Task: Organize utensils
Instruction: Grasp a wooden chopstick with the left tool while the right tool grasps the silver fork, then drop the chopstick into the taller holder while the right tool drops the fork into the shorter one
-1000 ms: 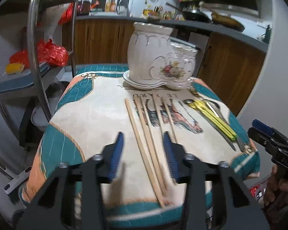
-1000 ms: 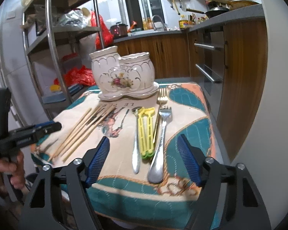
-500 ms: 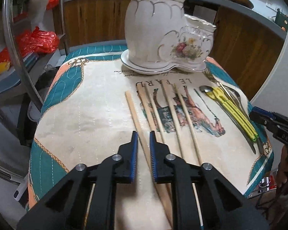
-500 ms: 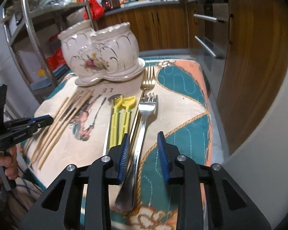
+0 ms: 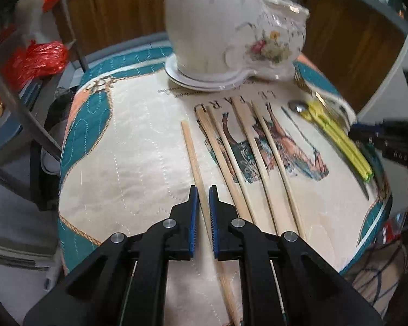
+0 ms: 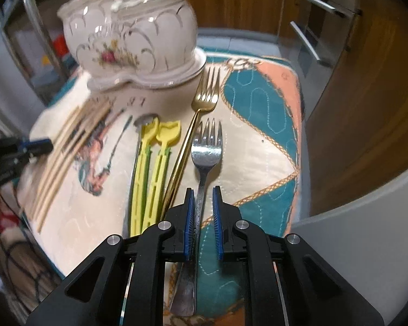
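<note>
Kitchen cabinets of brown wood ring the quilted tablecloth (image 5: 127,146) where your utensils lie. Your left gripper (image 5: 202,190) straddles the leftmost chopstick (image 5: 194,160), jaws narrowed with slim gaps on both sides, so you cannot tell whether they pinch it yet. Your right gripper (image 6: 202,190) straddles the silver fork (image 6: 205,154); the handle lies against the left pad, clear of the right. At 12 o'clock stands the ceramic holder (image 6: 130,35); the gold fork (image 6: 201,108) and yellow tools (image 6: 152,163) lie at 11 o'clock.
</note>
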`<move>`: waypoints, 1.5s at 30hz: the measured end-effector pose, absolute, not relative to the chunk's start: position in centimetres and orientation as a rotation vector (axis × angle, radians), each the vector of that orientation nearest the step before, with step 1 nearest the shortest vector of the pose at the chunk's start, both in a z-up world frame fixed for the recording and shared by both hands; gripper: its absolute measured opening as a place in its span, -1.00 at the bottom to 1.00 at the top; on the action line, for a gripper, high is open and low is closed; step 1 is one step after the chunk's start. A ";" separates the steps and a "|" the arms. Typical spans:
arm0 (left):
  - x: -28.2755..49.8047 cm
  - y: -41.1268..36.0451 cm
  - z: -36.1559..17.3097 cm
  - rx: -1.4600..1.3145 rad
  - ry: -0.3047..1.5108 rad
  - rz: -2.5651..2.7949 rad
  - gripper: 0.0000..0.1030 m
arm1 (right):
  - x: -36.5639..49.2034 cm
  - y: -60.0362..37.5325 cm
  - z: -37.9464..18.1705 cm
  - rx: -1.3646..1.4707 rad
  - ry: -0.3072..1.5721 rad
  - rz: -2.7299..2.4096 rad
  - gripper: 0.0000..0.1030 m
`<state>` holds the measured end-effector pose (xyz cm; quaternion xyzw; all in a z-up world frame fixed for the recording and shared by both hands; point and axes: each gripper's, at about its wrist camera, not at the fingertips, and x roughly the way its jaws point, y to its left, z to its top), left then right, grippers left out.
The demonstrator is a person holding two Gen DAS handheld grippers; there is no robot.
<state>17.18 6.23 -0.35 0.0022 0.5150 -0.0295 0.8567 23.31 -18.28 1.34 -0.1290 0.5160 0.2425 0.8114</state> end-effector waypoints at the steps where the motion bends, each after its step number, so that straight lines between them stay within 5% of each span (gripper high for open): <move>1: 17.6 6.1 -0.3 0.025 1.112 -0.072 -0.83 | 23.6 -18.0 1.4 -0.296 1.125 0.519 -0.71; 12: 20.0 6.3 -0.2 0.055 1.317 -0.116 -0.81 | 27.1 -15.8 1.3 -0.398 1.347 0.523 -0.71; 21: 20.1 8.3 -0.2 -0.068 1.282 -0.116 -0.90 | 28.6 -17.4 1.6 -0.275 1.348 0.523 -0.88; 33: 16.8 11.5 6.3 -0.301 0.915 -0.156 -0.90 | 28.4 -21.3 3.7 -0.032 1.217 0.598 -0.88; 45: 18.1 9.4 13.6 -0.348 0.562 -0.190 -0.90 | 26.5 -19.9 11.8 0.064 0.864 0.642 -0.88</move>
